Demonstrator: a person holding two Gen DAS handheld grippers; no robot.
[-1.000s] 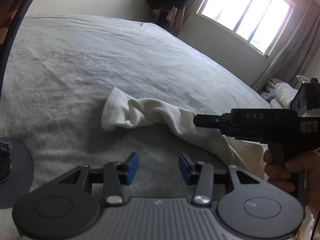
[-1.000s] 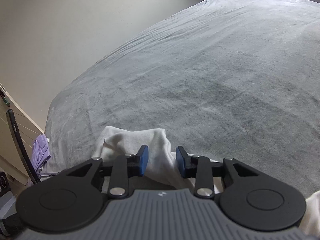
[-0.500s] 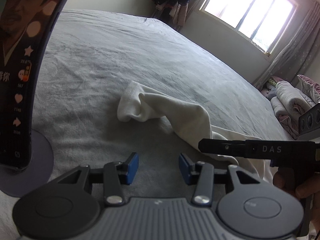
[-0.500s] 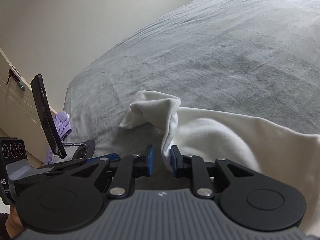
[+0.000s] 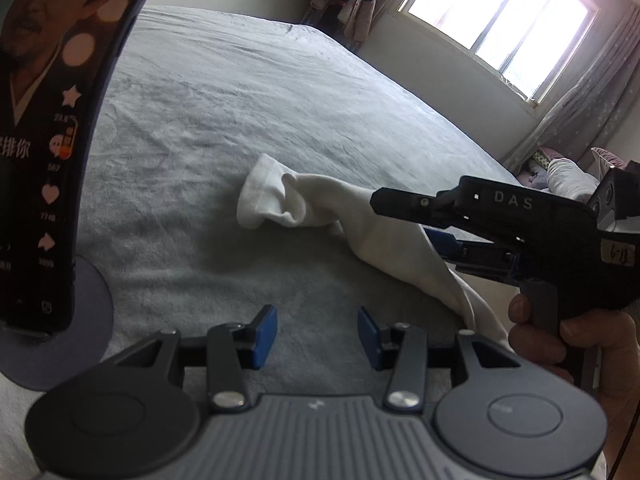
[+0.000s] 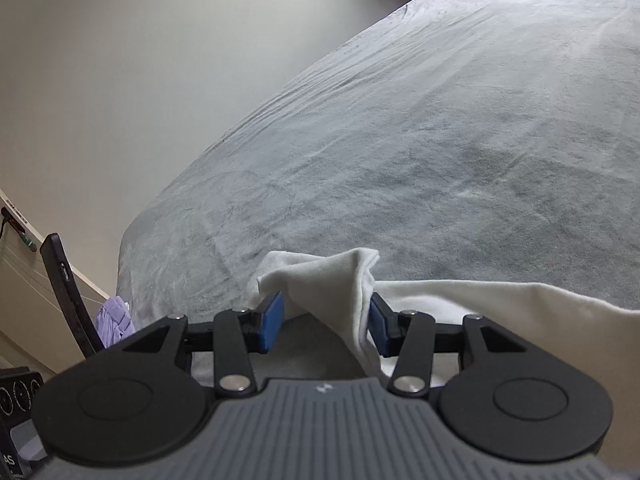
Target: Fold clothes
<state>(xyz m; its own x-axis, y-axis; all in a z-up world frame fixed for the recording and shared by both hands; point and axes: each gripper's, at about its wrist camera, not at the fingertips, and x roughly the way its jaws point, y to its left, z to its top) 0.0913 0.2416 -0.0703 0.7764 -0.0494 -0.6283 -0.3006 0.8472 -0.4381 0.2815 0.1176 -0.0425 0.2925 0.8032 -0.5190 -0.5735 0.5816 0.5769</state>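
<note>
Left wrist view: left gripper (image 5: 317,332) hangs over the grey bed (image 5: 248,92), jaws parted, nothing between them. The white garment (image 5: 360,224) lies ahead on the bed, near its front edge, twisted into a rope with a sleeve end flopped left. The right gripper (image 5: 404,216) reaches in at its middle. Folding looks barely begun: no flat panel, no crease.

Right wrist view: right gripper (image 6: 324,322) jaws are opening; a bunched ridge of garment (image 6: 340,276) stands between them, leaning on the right pad, unpinched. The rest spreads right. Spreading flat and all folds remain.
</note>
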